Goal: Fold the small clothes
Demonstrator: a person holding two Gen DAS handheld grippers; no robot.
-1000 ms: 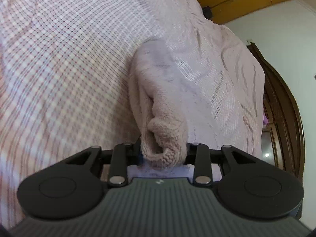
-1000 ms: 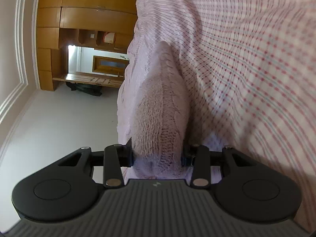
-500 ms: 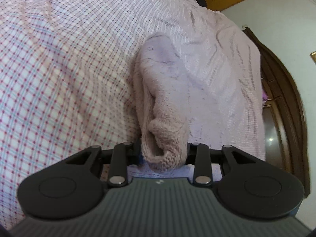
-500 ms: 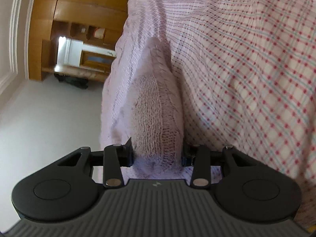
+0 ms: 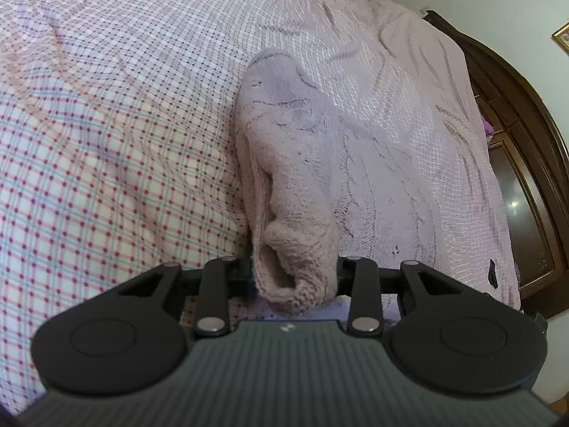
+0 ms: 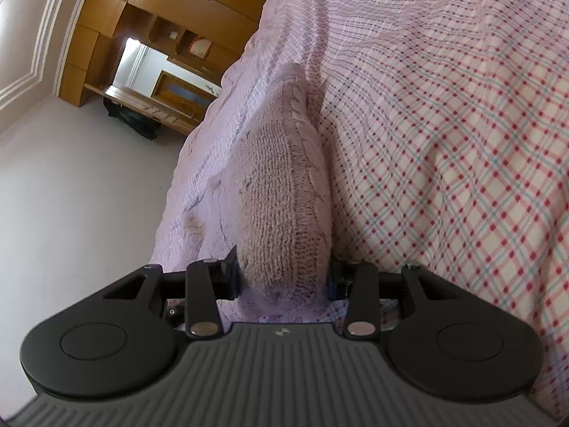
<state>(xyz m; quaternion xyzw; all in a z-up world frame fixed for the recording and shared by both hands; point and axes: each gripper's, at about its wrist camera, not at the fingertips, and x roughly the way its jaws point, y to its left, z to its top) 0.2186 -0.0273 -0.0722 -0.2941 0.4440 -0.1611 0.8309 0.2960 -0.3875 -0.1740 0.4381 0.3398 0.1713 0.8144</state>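
— What's around you, anything in the way?

— Nothing lies between me and the cloth; off my right side there's a wooden wall unit [image 6: 153, 10] with a lit opening and a dark bag [image 6: 131, 121] on the pale floor [image 6: 81, 185]; off my left, a dark curved wooden frame [image 5: 526, 114] beyond the bed's edge.

— And underneath?

— A bed under a checked cover [image 5: 106, 149], pink and teal lines with red dots; it's rumpled, and it drops away at the edge on both sides.

— The garment?

— A pale pink knitted garment [image 5: 291, 163], fuzzy on one face, cable-ribbed on the other [image 6: 284, 192]; it stretches from my fingers down to the cover, its far end resting there.

— Your grip?

— My left gripper [image 5: 295, 277] is clamped on a bunched, rolled edge; my right gripper [image 6: 282, 277] is clamped on a thick fold of the same knit.
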